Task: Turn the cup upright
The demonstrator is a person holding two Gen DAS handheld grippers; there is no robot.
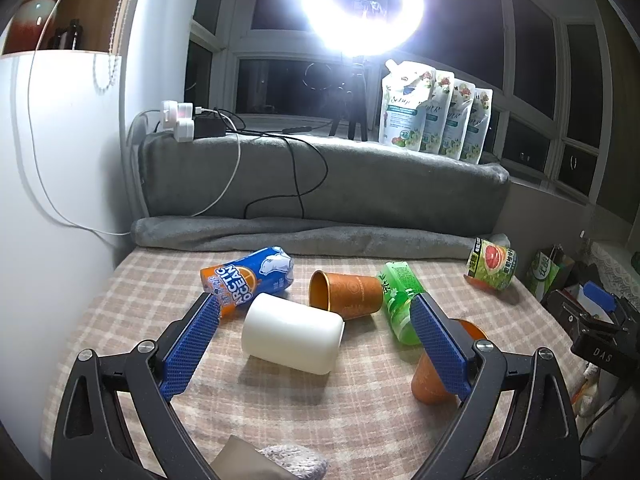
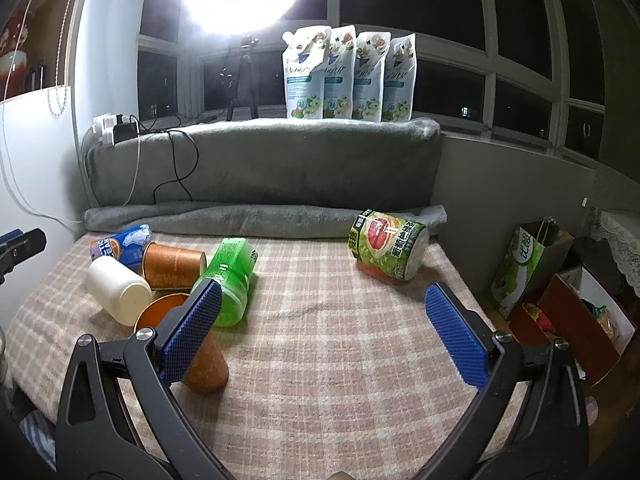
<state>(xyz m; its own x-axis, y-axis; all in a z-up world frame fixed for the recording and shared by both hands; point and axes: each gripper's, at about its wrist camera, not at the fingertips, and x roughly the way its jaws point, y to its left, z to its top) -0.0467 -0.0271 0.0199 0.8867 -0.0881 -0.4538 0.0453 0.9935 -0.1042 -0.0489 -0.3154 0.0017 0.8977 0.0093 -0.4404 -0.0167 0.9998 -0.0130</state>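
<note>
Seen from the left wrist camera, the left gripper [image 1: 316, 308] has its blue pads spread wide and holds nothing. Between them lies the white smooth plastic cup [image 1: 292, 334] on its side, about mid-way across the checked beige cloth-covered bed [image 1: 360, 412], closed base toward the left edge. Behind it lies a copper-brown paper cup [image 1: 348, 290], mouth facing left, touching a green plastic bottle [image 1: 400, 300]. A second copper-brown paper cup [image 1: 430, 380] lies partly behind the right pad. A blue-and-orange drink can [image 1: 252, 276] lies toward the far left corner.

From the right wrist camera, the right gripper [image 2: 324, 300] is likewise wide open and empty, over bare cloth. The white cup [image 2: 118, 290] lies near the left edge, touching the near copper cup [image 2: 200, 356]. A green grapefruit-label can [image 2: 390, 250] lies toward the far right corner.

Judgement: the white cup looks light, rigid and slick; likely to roll on soft cloth. Pinch across the mid-body, firmly. The paper cups would crush easily; grip lightly near the rim.
</note>
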